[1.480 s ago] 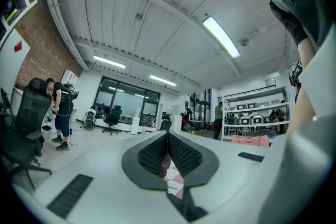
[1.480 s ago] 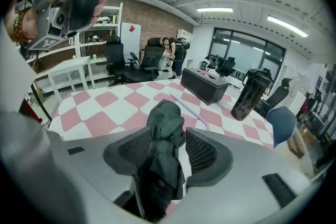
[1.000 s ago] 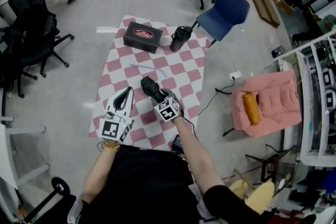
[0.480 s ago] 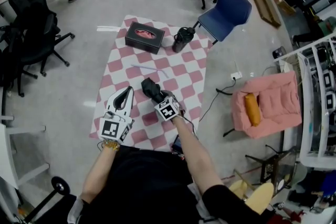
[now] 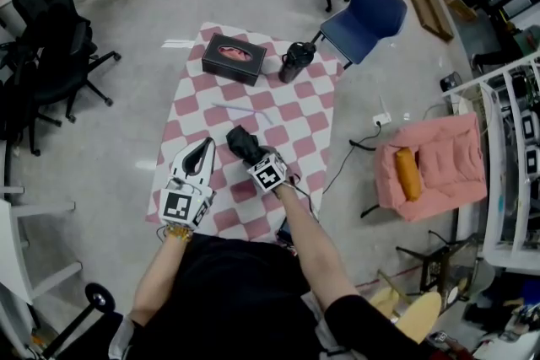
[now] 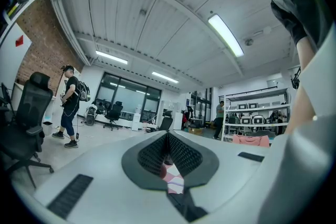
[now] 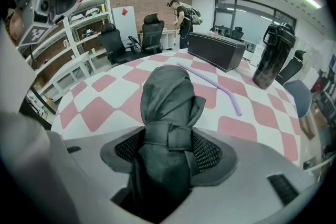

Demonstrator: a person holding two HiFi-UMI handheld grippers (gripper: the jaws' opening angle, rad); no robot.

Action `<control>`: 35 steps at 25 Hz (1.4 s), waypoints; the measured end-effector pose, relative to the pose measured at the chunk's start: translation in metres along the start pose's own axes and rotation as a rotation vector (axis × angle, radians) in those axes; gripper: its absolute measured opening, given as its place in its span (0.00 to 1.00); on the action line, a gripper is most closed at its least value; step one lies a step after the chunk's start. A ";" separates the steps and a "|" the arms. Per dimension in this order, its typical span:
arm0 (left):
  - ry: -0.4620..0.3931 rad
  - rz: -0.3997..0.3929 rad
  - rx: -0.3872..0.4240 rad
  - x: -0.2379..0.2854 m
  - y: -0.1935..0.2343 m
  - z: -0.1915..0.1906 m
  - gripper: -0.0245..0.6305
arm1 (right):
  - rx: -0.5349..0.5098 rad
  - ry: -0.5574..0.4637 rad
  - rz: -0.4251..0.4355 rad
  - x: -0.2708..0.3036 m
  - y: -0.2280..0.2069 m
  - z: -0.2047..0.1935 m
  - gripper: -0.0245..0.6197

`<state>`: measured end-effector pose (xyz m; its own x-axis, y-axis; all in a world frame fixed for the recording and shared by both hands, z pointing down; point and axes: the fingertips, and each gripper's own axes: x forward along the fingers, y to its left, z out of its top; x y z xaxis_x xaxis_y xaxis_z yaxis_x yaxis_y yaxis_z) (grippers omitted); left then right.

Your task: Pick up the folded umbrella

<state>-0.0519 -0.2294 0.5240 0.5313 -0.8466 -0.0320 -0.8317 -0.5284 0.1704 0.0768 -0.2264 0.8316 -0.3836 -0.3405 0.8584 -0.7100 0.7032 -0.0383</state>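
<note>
In the head view, the folded umbrella (image 5: 240, 139) is a dark lump on the checked tabletop (image 5: 283, 118), its near end hidden under the right hand-held gripper (image 5: 256, 160). The left gripper view shows the left hand-held gripper (image 6: 168, 136) pressed together, empty. The right gripper view shows spread jaws, just opening, straddling the umbrella's strapped middle. Its near end is lost in shadow.
</note>
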 end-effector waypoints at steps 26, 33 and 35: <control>0.007 -0.018 -0.013 0.011 0.000 -0.007 0.06 | 0.032 0.044 0.071 0.003 0.001 0.001 0.42; 0.003 -0.021 -0.014 0.011 -0.002 -0.005 0.06 | 0.028 0.046 0.071 0.002 0.001 0.001 0.41; 0.002 -0.023 -0.014 0.011 -0.002 -0.006 0.06 | 0.029 0.050 0.074 0.002 0.002 0.001 0.41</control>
<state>-0.0429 -0.2373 0.5287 0.5507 -0.8340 -0.0340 -0.8168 -0.5468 0.1839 0.0740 -0.2261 0.8326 -0.4065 -0.2564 0.8769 -0.6981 0.7064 -0.1170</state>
